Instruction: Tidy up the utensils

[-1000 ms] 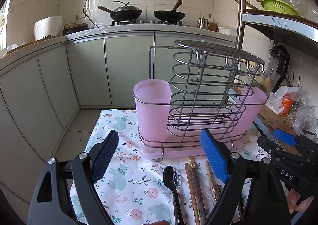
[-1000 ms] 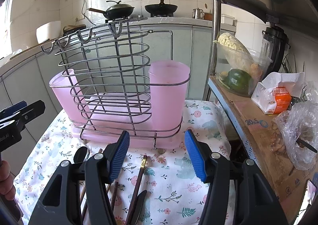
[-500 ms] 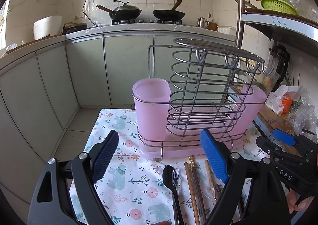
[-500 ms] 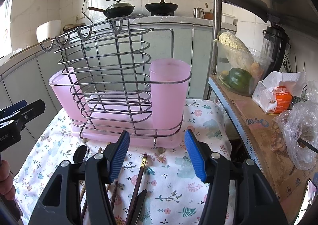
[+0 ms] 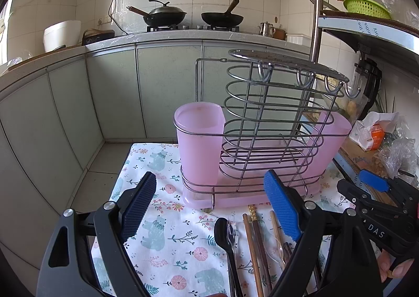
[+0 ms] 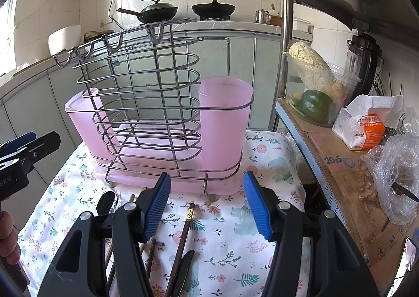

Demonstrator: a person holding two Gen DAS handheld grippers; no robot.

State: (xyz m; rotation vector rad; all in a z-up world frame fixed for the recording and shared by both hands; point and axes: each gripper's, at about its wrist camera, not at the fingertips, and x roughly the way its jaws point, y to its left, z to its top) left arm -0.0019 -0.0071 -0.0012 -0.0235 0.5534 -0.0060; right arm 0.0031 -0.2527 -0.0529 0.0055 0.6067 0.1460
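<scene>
A wire utensil rack [image 5: 264,124] with pink plastic cups and a pink drip tray [image 5: 235,192] stands on a floral tablecloth [image 5: 162,231]; it also shows in the right wrist view [image 6: 146,103]. In front of it lie a black spoon [image 5: 225,239], brown chopsticks [image 5: 255,247] and a clear utensil. The right wrist view shows the spoon [image 6: 106,201], a chopstick [image 6: 183,234] and a black knife tip [image 6: 184,268]. My left gripper [image 5: 209,208] is open and empty above the cloth, short of the rack. My right gripper [image 6: 207,205] is open and empty, over the chopsticks.
A shelf unit stands to the right, with a cardboard-covered ledge [image 6: 337,166], a vegetable container [image 6: 316,92], a tissue pack [image 6: 366,126] and a plastic bag [image 6: 395,173]. Kitchen cabinets [image 5: 110,92] and a stove with woks [image 5: 162,15] lie beyond. The table drops off at left.
Both grippers have stayed open and nearly still. The views have shifted only slightly relative to the rack.
</scene>
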